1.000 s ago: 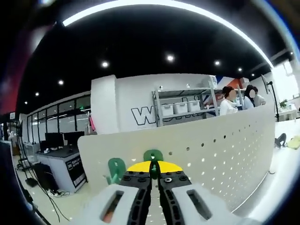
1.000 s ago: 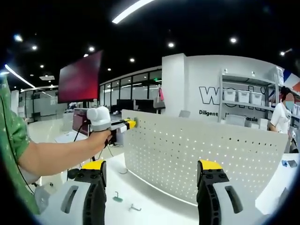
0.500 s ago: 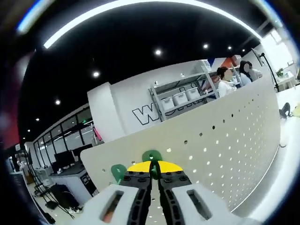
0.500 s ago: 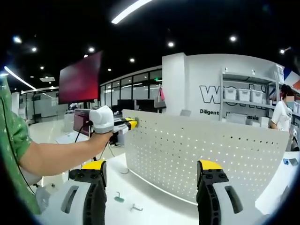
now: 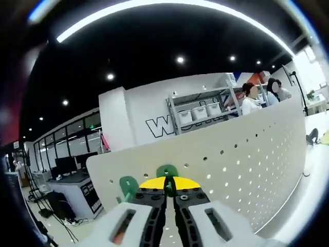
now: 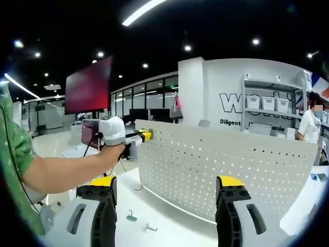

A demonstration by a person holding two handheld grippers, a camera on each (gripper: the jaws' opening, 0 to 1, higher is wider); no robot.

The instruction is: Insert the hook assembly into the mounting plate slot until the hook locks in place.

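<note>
left gripper (image 5: 169, 186) jaws pressed together, pinching green hook (image 5: 167, 171) against top corner of perforated mounting plate (image 5: 241, 170); view less rolled than half second ago, wrist levelling; hook apparently not seated; second green hook (image 5: 128, 184) beside; right gripper (image 6: 167, 193) spread, idle; spare hooks (image 6: 131, 216) on white table (image 6: 169, 229).

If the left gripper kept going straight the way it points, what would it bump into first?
Probably the white perforated panel: the left gripper, jaws shut on a green hook, already points at its upper edge, seemingly very close, though depth is unclear.
</note>
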